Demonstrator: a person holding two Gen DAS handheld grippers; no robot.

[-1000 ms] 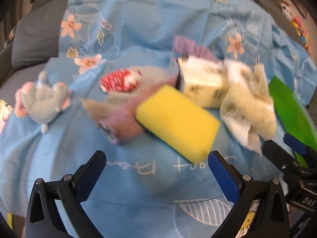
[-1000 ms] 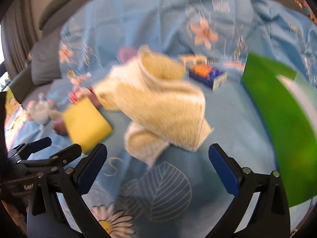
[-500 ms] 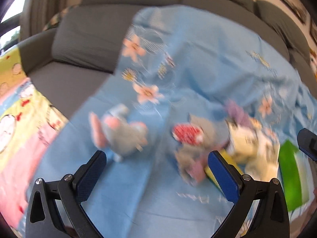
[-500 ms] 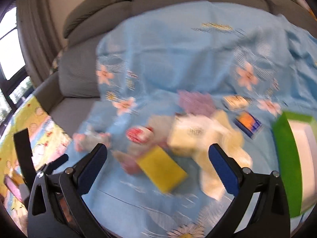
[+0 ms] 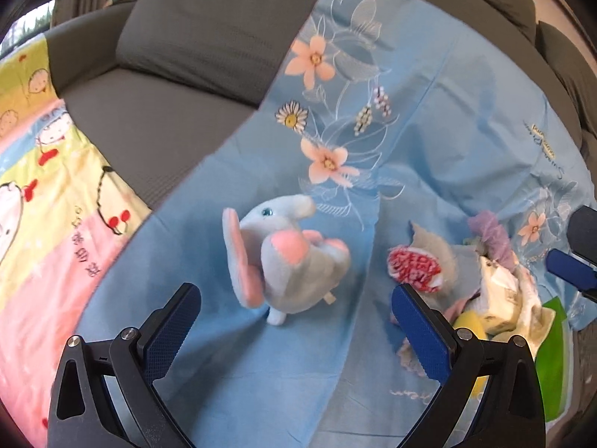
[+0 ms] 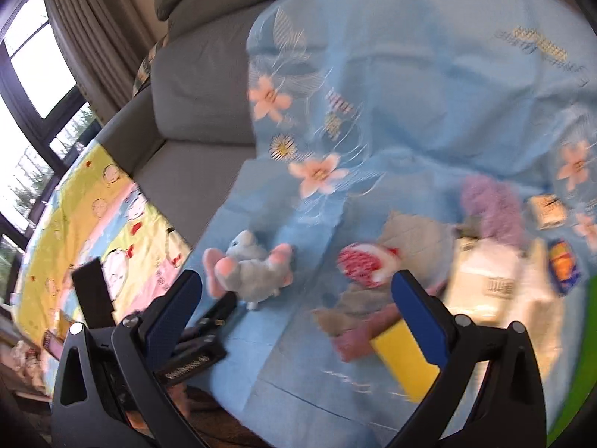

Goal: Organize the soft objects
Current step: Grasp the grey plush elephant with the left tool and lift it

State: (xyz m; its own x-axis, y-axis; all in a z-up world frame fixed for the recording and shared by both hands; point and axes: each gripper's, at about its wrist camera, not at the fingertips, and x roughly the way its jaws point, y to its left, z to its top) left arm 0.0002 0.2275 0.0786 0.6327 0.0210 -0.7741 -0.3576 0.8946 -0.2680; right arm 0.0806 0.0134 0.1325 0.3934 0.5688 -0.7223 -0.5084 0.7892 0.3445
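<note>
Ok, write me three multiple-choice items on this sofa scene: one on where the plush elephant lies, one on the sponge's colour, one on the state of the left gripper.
1. Where does the plush elephant lie?
A. on the blue floral sheet
B. on the bare grey cushion
C. inside the green bin

2. What colour is the sponge near the pile of soft things?
A. red
B. yellow
C. black

3. What state is the left gripper in?
A. shut on the elephant
B. shut on the sponge
C. open and holding nothing

Answers:
1 A, since blue sheet shows all around the elephant in both wrist views.
2 B, as the block in the right wrist view is plain yellow.
3 C, because its two blue pads stand wide apart with the elephant beyond them, untouched.
</note>
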